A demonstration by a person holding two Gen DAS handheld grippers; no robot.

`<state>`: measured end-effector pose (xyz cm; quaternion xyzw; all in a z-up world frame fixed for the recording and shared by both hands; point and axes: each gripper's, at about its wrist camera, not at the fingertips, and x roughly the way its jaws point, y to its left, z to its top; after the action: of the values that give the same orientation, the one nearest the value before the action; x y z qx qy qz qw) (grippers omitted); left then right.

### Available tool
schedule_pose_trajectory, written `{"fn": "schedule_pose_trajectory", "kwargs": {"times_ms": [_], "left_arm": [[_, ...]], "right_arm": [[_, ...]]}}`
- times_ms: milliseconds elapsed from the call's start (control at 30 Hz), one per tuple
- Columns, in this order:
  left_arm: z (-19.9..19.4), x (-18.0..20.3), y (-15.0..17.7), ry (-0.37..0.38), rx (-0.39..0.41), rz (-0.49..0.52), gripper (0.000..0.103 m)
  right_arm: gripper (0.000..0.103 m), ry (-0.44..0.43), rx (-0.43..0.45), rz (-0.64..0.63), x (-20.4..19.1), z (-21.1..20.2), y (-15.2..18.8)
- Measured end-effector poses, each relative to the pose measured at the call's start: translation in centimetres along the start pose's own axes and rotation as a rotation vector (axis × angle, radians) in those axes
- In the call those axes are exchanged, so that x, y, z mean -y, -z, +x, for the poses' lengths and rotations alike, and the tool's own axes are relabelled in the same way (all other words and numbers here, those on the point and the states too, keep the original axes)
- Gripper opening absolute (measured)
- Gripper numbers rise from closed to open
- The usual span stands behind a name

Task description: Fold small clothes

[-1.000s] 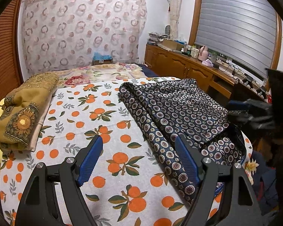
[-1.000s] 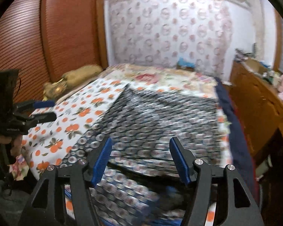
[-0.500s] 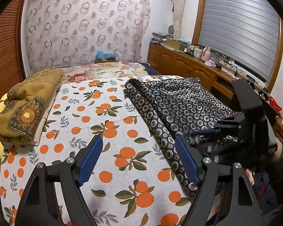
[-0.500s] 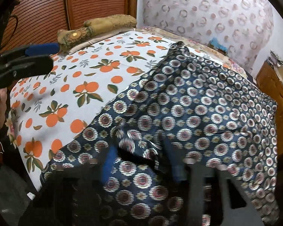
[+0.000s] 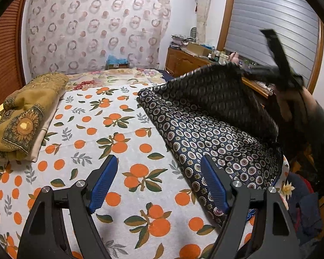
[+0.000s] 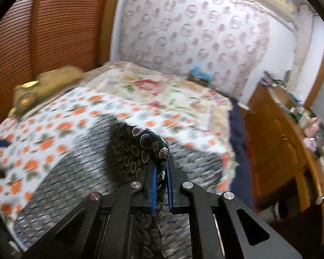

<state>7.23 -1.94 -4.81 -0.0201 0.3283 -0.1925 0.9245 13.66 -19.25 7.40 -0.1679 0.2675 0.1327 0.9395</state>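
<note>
A dark navy garment with round medallion print (image 5: 213, 133) lies on the right side of the bed's orange-fruit sheet (image 5: 110, 129). Its right edge is raised in a flap (image 5: 218, 90) by my right gripper (image 5: 244, 70), which a hand (image 5: 291, 105) holds. In the right wrist view my right gripper (image 6: 161, 170) is closing, its blue pads (image 6: 154, 185) pinching a bunched fold of the navy garment (image 6: 138, 144). My left gripper (image 5: 159, 172) hovers open over the sheet beside the garment's near left edge, nothing between its fingers (image 5: 103, 181).
A folded mustard-yellow cloth with a sunflower motif (image 5: 23, 116) lies on the bed's left edge. A floral bedspread (image 5: 112, 77) covers the far end. A wooden cabinet (image 5: 183, 60) with clutter runs along the right wall; a slatted wooden wall (image 6: 43, 26) lies left.
My right gripper closed on the garment's right edge and lifted it up and toward the bed's middle, raising a flap. The left gripper stayed put and open.
</note>
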Motion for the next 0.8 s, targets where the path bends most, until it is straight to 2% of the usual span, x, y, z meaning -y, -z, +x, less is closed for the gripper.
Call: {"fn": "schedule_pose_trajectory", "kwargs": {"times_ms": [200, 300, 333, 367, 400, 433, 467, 600, 800], "left_arm": [[0.2, 0.3, 0.2, 0.003, -0.008, 0.007, 0.080], [0.3, 0.4, 0.4, 0.005, -0.012, 0.006, 0.080], [0.4, 0.4, 0.4, 0.005, -0.015, 0.006, 0.080], [0.5, 0.4, 0.4, 0.004, -0.017, 0.006, 0.080], [0.5, 0.5, 0.5, 0.007, -0.018, 0.007, 0.080], [0.5, 0.5, 0.5, 0.008, -0.018, 0.008, 0.080], [0.6, 0.6, 0.5, 0.008, -0.018, 0.009, 0.080], [0.6, 0.8, 0.6, 0.012, -0.018, 0.010, 0.080], [0.8, 1.3, 0.5, 0.016, -0.023, 0.016, 0.080]], "right_arm": [[0.008, 0.098, -0.076, 0.092, 3.7, 4.5, -1.9], [0.008, 0.164, -0.098, 0.148, 3.9, 5.9, -2.3], [0.018, 0.178, -0.101, 0.172, 3.8, 6.1, -2.4], [0.033, 0.192, -0.097, 0.196, 3.8, 6.4, -2.6], [0.040, 0.193, -0.089, 0.212, 3.0, 6.8, -3.1], [0.046, 0.183, -0.079, 0.229, 2.8, 6.5, -3.0], [0.047, 0.168, -0.072, 0.242, 2.4, 6.4, -3.0], [0.048, 0.111, -0.048, 0.242, 1.2, 4.3, -1.0], [0.048, 0.010, -0.033, 0.207, -2.4, -0.7, 4.9]]}}
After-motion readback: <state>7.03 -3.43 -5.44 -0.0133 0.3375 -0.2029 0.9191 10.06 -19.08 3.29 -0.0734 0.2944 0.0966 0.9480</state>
